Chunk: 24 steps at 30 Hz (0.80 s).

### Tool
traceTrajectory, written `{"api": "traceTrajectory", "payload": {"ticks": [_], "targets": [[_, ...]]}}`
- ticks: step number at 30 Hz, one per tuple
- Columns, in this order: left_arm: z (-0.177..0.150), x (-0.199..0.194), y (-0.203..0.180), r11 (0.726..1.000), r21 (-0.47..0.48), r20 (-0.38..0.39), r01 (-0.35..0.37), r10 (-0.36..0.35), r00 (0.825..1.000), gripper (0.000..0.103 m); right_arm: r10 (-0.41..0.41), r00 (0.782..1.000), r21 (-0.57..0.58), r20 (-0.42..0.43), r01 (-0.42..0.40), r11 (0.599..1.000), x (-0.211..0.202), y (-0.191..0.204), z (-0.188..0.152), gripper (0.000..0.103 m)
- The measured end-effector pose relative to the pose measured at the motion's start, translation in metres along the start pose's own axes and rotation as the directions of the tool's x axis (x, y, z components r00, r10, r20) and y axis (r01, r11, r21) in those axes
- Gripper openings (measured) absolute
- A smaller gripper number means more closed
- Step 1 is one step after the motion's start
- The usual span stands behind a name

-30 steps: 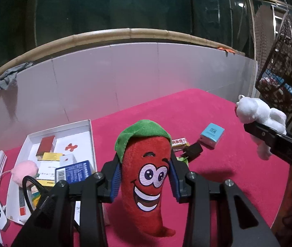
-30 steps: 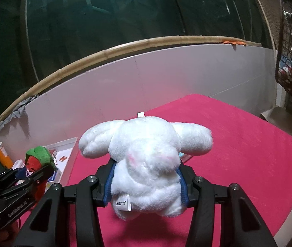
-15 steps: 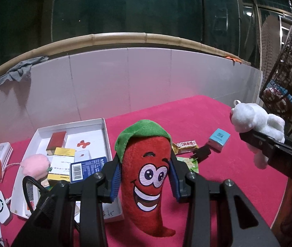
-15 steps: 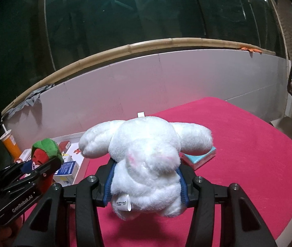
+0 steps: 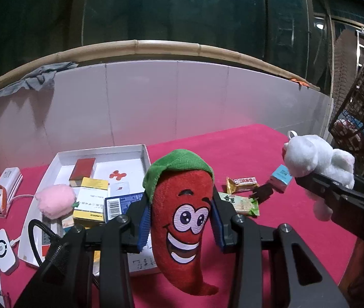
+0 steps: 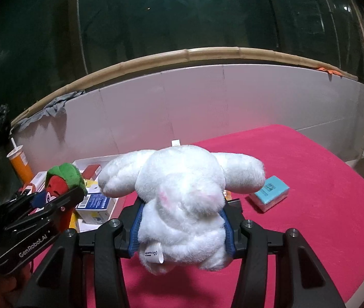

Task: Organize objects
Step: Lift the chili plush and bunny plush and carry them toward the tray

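My left claw (image 5: 180, 224) is clamped on the red chili plush (image 5: 182, 220): both blue pads (image 5: 144, 222) press its sides, and it hangs upright, green cap up, tip down, clear of the worktop (image 5: 271, 148). My right claw (image 6: 182, 227) is clamped on the white bunny plush (image 6: 182, 200); its body sits between the pads, ears spread to either side, tag hanging at the lower edge. In the left view, the bunny is at the right, above the pink cloth. Behind the chili lies a white tray (image 5: 99, 152) holding small boxes; a pink plush (image 5: 55, 201) rests on its left edge. A teal box (image 6: 269, 192), snack packets (image 5: 242, 182) and a black plug (image 5: 262, 192) lie on the worktop between the two claws.
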State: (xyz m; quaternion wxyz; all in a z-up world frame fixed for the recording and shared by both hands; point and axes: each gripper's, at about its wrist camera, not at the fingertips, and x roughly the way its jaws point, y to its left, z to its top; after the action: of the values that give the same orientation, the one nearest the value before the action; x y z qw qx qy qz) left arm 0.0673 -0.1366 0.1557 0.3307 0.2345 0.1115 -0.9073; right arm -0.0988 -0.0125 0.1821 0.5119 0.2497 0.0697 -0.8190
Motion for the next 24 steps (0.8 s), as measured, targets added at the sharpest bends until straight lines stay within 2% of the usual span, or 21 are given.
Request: {"api": "traceTrajectory", "payload": {"ticks": [13, 24], "targets": [[-0.002, 0.0, 0.031, 0.998, -0.049, -0.001, -0.03, 0.03, 1.0, 0.039, 0.014, 1.0, -0.02, -0.015, -0.014, 1.0, 0.009, 0.026, 0.002, 0.054], [0.002, -0.009, 0.074, 0.988, -0.111, 0.022, -0.108, 0.111, 0.994, 0.039, 0.049, 0.998, -0.052, -0.032, -0.051, 0.997, 0.021, 0.055, 0.007, 0.054]]}}
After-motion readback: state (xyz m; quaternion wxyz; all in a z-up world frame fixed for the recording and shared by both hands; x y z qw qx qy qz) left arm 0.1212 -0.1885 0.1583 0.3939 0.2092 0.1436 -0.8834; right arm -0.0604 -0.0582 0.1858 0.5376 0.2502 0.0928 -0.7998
